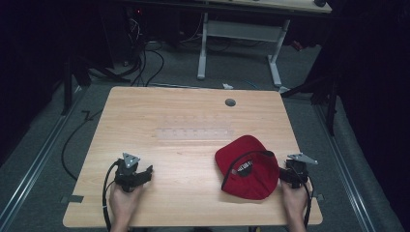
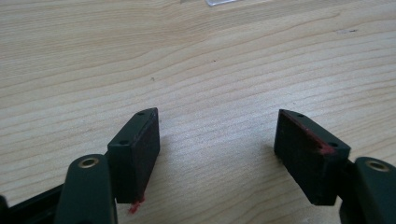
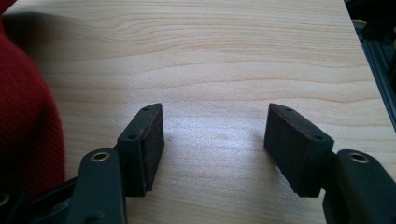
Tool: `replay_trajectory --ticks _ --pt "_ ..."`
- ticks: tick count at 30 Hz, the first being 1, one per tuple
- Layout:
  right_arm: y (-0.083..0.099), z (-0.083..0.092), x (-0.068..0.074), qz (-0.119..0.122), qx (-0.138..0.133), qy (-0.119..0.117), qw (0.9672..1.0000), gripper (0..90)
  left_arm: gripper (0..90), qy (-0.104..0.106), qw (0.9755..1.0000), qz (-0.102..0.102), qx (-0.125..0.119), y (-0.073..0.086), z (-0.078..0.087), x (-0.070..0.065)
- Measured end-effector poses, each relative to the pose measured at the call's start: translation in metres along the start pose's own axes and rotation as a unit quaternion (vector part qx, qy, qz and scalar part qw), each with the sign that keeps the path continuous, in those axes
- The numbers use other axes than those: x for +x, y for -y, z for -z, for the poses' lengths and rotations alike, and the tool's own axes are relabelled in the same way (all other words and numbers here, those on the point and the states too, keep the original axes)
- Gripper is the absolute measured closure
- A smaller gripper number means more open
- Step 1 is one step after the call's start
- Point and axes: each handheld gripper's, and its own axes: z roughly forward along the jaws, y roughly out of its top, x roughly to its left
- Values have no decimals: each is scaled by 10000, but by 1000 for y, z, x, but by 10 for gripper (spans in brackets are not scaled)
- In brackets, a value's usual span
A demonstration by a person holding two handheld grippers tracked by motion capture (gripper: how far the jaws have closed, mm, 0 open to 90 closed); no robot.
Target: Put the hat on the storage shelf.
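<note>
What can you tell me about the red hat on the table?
The red cap looks like soft cloth, with dark piping along its edge and a dark patch bearing lettering too small to read. It lies flat on the wooden table, at the near right. The right gripper sits just beside it, jaws open; whether they touch cannot be told. Its red cloth also shows in the right gripper view.

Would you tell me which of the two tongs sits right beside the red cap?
The right tongs, next to the red cap; the left tongs rest apart on bare table.
</note>
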Motion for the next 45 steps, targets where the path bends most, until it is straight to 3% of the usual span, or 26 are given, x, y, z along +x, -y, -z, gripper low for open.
replay_trajectory --ticks 23,28,37,45 --pt "-1 -1 0 55 18 -63 10000 380 293 21 10000 -6 22 0 0 -1" --pt "-2 -2 -3 -108 -18 -149 9998 397 293 17 10000 -5 24 0 0 -1" --pt "-5 12 -8 -239 -310 -203 9990 430 293 15 10000 -5 24 0 0 -1" --pt "-21 39 -10 -305 -780 -411 9956 437 293 14 10000 -4 23 0 0 -1"
